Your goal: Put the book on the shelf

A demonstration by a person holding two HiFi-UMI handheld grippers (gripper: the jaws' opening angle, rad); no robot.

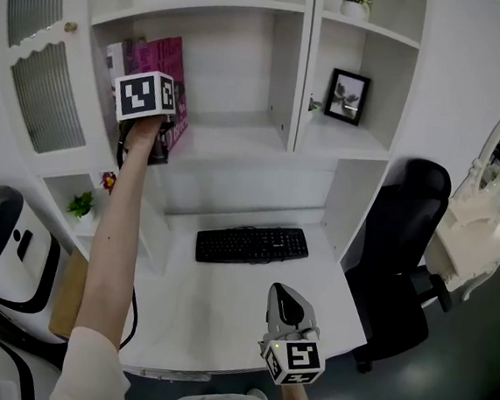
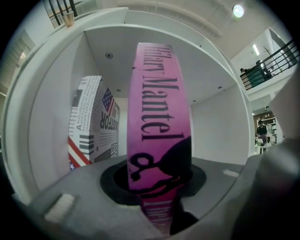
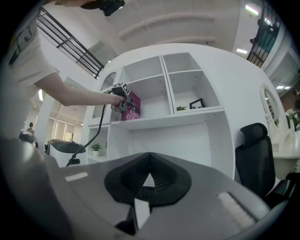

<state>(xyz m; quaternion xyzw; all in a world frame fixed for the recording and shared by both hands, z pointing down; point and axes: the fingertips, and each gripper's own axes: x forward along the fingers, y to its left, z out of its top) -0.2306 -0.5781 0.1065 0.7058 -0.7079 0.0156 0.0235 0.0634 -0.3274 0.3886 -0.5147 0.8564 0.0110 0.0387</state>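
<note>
A pink book (image 1: 162, 63) stands upright at the left end of the white shelf (image 1: 229, 138), in the middle compartment. My left gripper (image 1: 159, 139) is shut on its lower spine, arm stretched up to it. In the left gripper view the pink spine (image 2: 159, 117) rises straight from between the jaws of the left gripper (image 2: 159, 206). Beside it, to the left, stands a book with newspaper print and a flag (image 2: 91, 126). My right gripper (image 1: 283, 296) hovers low over the desk's front edge, shut and empty. From the right gripper (image 3: 143, 199) view the pink book (image 3: 131, 105) shows far off.
A black keyboard (image 1: 252, 243) lies on the white desk (image 1: 222, 306). A black office chair (image 1: 404, 245) stands to the right. A framed picture (image 1: 346, 96) and a potted plant (image 1: 354, 0) sit in the right compartments. A small plant (image 1: 81, 205) occupies the lower left cubby.
</note>
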